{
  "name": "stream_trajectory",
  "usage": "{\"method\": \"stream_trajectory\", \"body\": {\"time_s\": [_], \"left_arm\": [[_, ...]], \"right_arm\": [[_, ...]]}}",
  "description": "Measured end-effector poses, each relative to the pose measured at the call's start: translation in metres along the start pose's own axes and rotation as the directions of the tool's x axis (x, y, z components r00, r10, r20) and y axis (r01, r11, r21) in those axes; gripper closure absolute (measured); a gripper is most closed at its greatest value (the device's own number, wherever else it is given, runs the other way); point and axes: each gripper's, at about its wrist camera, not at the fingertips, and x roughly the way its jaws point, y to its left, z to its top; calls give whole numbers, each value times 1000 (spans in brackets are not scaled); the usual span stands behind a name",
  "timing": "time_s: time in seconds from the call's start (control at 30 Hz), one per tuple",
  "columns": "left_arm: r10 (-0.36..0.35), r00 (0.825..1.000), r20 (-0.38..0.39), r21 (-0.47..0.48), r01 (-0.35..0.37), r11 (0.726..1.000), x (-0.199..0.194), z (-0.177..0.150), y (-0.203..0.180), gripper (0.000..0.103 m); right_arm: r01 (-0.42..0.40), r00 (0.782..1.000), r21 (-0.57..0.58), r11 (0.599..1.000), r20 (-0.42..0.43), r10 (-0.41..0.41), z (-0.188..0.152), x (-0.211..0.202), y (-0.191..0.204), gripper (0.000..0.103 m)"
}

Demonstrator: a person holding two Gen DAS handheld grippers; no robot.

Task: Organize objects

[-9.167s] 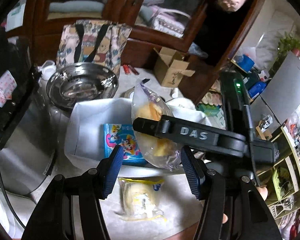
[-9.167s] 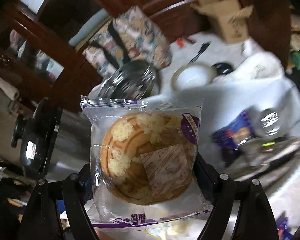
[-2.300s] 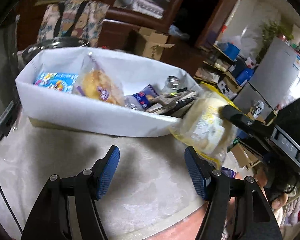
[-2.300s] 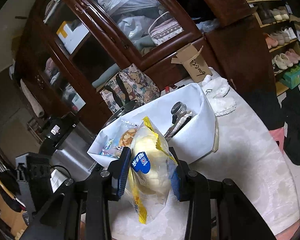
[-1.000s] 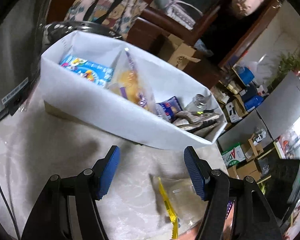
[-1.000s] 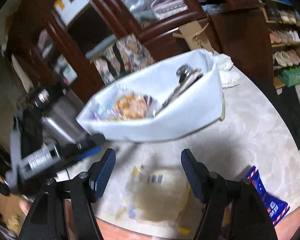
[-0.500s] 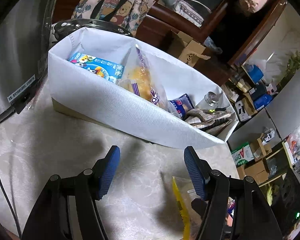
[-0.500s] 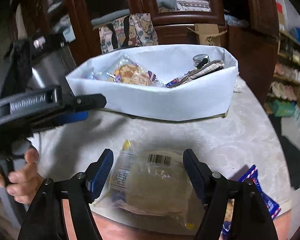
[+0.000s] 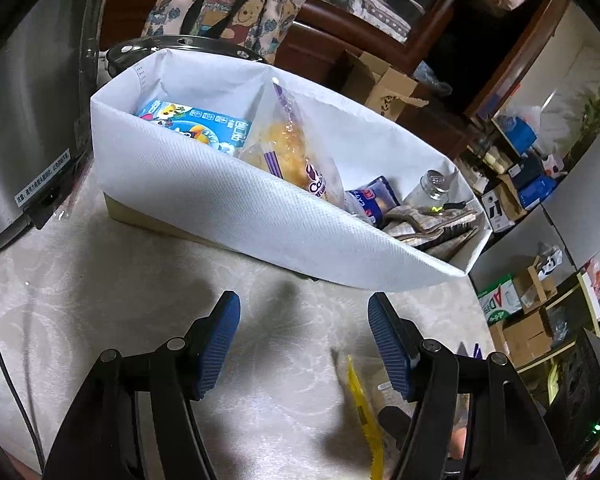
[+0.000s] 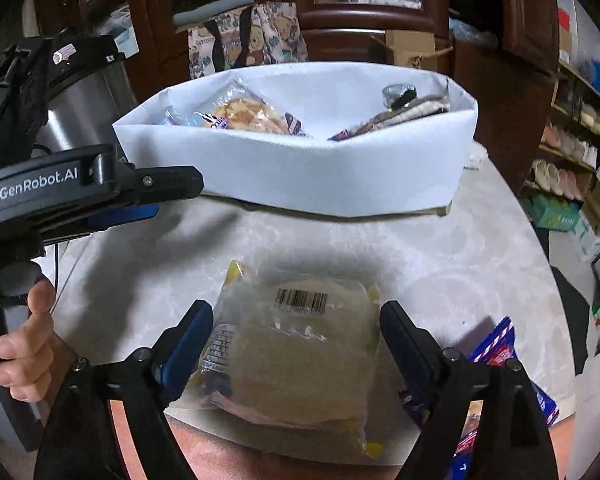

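On the table [image 10: 440, 264], near its front edge, the yellow-trimmed bread packet [image 10: 300, 348] lies flat, barcode side up, between the right gripper [image 10: 296, 332] fingers. Those fingers have just been opening; both pads stand clear of the wrapper, so it's released, not gripped. Probably set down at the edge to re-grab or to stage it for the bin.

Left gripper [image 9: 304, 336] hovers over bare table in front of the white fabric bin [image 9: 228, 204], fingers part-open, nothing between them. Only the packet's yellow seam [image 9: 366, 412] shows at its lower right. A hand [image 10: 24, 344] holds its handle in the right view.

Bin already holds the sorted stuff: blue cartoon carton [image 9: 196, 128] at the left end, purple-print bun bag [image 9: 296, 148] standing on edge mid-bin, small blue snack pack [image 9: 374, 200], glass jar with metal lid [image 9: 434, 186] and folded cloth [image 9: 432, 224] at the right end. Upright packing looks deliberate, to save room.

Blue-and-red wrapper [image 10: 496, 344] sits loose on the table, right of the packet, not yet sorted.

Readable text: "GenRobot.AI" on the left gripper body; "Ca…" on the bun bag, rest hidden; Chinese warning sticker on the steel appliance [image 9: 32, 120], too small to read.
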Motion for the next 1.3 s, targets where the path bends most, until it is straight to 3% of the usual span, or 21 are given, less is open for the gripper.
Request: {"method": "stream_trajectory", "body": {"time_s": [0.2, 0.33, 0.47, 0.57, 0.67, 0.77, 1.0, 1.2, 1.3], "left_arm": [[28, 1000, 13, 10, -28, 1000, 1, 0, -1, 38], [50, 999, 22, 13, -50, 999, 2, 0, 1, 38], [38, 999, 37, 15, -39, 999, -1, 0, 1, 38], [22, 998, 57, 16, -23, 1000, -5, 1, 0, 38], [-1, 997, 72, 32, -2, 999, -8, 1, -2, 38], [0, 996, 90, 65, -6, 998, -9, 1, -6, 38], [-94, 990, 105, 138, 80, 987, -14, 0, -23, 38], [-134, 979, 151, 175, 107, 979, -27, 2, -30, 38], [-118, 975, 186, 194, 81, 978, -30, 6, -31, 38]], "right_arm": [[14, 1000, -27, 1000, -7, -14, -2, 3, 6, 18], [20, 1000, -42, 999, 0, -20, -2, 3, 9, 28], [-26, 999, 26, 999, 34, 25, 0, -3, -2, 38], [-82, 989, 89, 993, 127, 70, 3, -20, -14, 39], [-152, 958, 114, 982, 260, 119, 3, -45, -21, 39], [-149, 939, 136, 979, 331, 97, 3, -59, -27, 39], [-170, 926, 166, 971, 363, 100, 16, -65, -33, 39], [-144, 928, 176, 974, 365, 71, 49, -65, -25, 39], [-137, 936, 184, 973, 346, 66, 75, -57, -20, 39]]}}
